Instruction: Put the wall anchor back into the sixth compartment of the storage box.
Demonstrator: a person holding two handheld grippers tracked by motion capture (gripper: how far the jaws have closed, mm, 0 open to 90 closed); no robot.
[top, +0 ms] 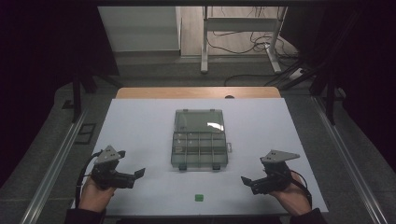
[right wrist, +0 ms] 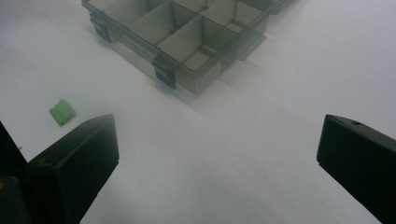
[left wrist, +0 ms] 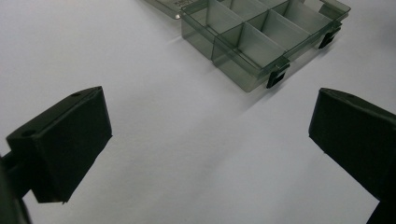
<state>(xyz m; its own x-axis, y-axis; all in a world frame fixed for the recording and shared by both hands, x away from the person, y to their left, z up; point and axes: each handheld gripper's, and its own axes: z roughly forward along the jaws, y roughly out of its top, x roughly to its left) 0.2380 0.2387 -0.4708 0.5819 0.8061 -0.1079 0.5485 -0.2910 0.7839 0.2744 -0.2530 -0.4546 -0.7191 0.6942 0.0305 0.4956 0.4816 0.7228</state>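
Across the middle of the scene lay the white table (top: pixel 140 126), a broad pale sheet with a strip of wood showing at its far edge. At its centre sat the compartment box (top: pixel 199 149), a smoky clear plastic case with its lid (top: pixel 199 120) swung fully open and lying flat on the far side of the tray. The tray itself was split into small cells by thin dividers, and two dark latches hung from the box's near wall; I could make out nothing inside any cell.

Near and to the left of the box, well apart from it, the left gripper (top: pixel 137 174) was held in a hand (top: pixel 95 196) just above the table, its jaws spread wide with bare table between them, gripping nothing. In the left gripper view the box (left wrist: pixel 261 37) lay ahead and to the right. Near and to the right of the box, the right gripper (top: pixel 245 181) matched it, held in the other hand (top: pixel 294 198), jaws wide apart and empty.

On the near side of the box, between the two grippers, rested a small green block (top: pixel 199 198), alone on the table, also seen at the left in the right gripper view (right wrist: pixel 62 112).
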